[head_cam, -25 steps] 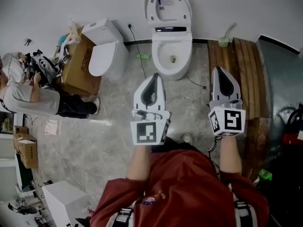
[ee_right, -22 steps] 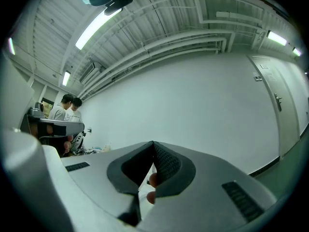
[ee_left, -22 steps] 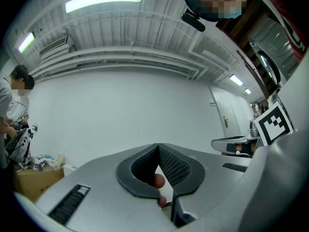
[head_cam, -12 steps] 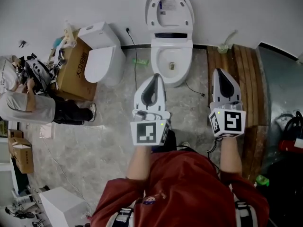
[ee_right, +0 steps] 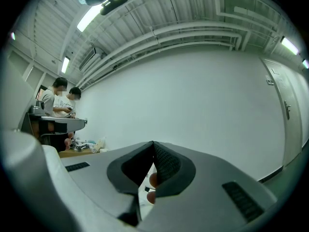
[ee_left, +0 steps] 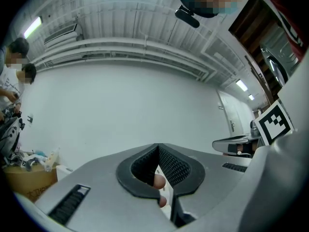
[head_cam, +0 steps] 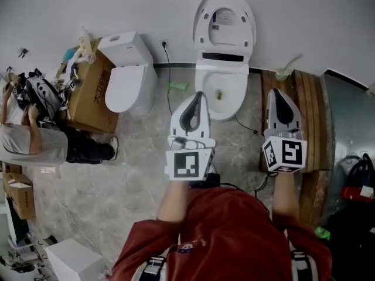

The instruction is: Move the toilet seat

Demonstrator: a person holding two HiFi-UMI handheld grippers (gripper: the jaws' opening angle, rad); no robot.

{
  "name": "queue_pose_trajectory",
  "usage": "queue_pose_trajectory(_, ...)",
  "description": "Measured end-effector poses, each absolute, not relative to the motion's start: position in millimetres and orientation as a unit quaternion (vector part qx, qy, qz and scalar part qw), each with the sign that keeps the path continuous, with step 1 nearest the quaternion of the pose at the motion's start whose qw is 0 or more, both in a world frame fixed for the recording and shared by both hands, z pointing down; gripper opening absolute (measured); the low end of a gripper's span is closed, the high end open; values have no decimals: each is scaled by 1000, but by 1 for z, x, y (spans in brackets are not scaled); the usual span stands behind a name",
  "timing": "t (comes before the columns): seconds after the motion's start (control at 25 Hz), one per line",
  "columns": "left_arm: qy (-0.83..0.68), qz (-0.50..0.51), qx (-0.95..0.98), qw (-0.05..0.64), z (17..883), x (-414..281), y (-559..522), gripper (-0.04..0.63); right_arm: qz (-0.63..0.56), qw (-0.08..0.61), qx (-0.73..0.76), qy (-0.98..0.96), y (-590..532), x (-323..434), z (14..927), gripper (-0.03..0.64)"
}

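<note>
Against the far wall, facing the toilet seat raised upright above the bowl, well apart from both grippers. Probably needing a level reach over the bowl, opening first, then catching the seat's rim squarely rather than nudging it. Holding the left gripper and right gripper with jaws pressed closed, gripping and touching nothing.

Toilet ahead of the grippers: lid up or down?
Up. The lid stands raised against the wall, its underside showing, the bowl open below.
</note>
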State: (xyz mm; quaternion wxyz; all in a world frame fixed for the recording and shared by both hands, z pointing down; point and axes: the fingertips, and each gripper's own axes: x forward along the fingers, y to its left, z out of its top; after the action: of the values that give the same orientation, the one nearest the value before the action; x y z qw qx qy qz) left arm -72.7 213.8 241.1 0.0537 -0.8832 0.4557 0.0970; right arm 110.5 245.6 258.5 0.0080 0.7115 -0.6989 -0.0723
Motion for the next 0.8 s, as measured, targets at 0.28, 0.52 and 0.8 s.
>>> queue_pose_trajectory(0.28, 456, 100, -884, 44, 241, -106, 163, 11, -81, 15, 715, -694, 196, 81, 251, 9)
queue_pose_trajectory(0.52, 451, 99, -886, 51, 243, -109, 131, 11, -79, 13, 722, -688, 169, 80, 254, 9)
queue_pose_trajectory(0.8, 453, 87, -886, 48, 253, -96, 104, 11, -64, -4, 725, -686, 139, 97, 266, 9)
